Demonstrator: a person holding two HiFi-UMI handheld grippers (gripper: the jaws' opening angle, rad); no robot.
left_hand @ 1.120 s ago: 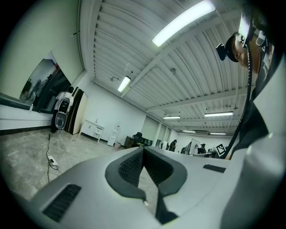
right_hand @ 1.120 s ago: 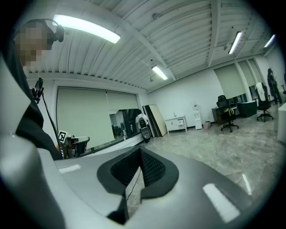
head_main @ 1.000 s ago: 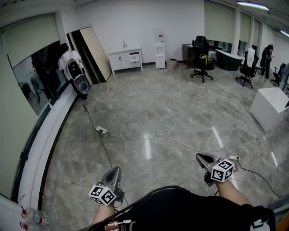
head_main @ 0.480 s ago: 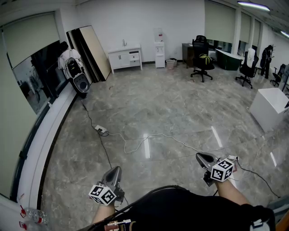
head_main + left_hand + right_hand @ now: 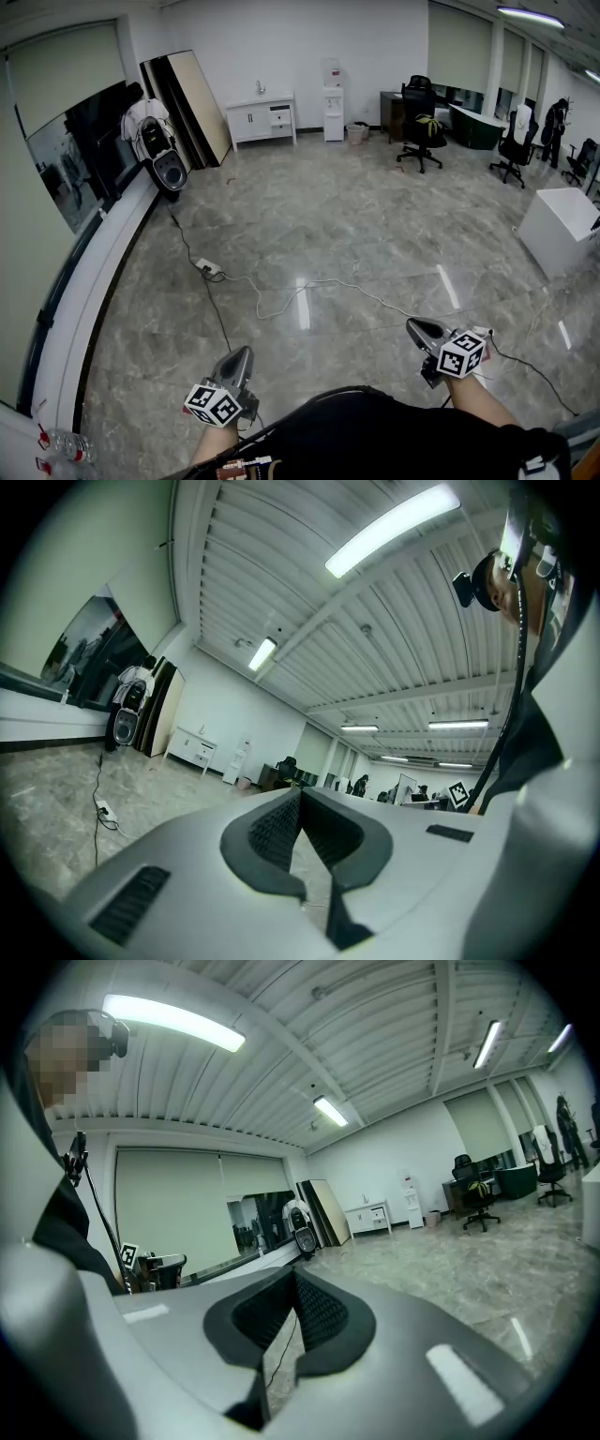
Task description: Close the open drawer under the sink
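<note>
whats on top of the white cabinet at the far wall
A small metal tap stands on top of the white sink cabinet, near the middle. Nothing else can be made out there from this far away, and the inside of the basin is hidden from this angle.

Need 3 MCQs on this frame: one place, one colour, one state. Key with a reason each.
1. Where is the sink cabinet?
A. against the far wall, left of the water dispenser
B. right at the person's feet
C. on the window ledge

2. What colour is the sink cabinet?
A. black
B. white
C. red

3. What state are the left claw and right claw in?
A. both shut, empty
B. both wide open
C. each shut on a cable

Key:
1 A: the head view shows it across the room, beside the dispenser.
2 B: its fronts and top are white.
3 A: each gripper view shows the jaws together with nothing between them.
</note>
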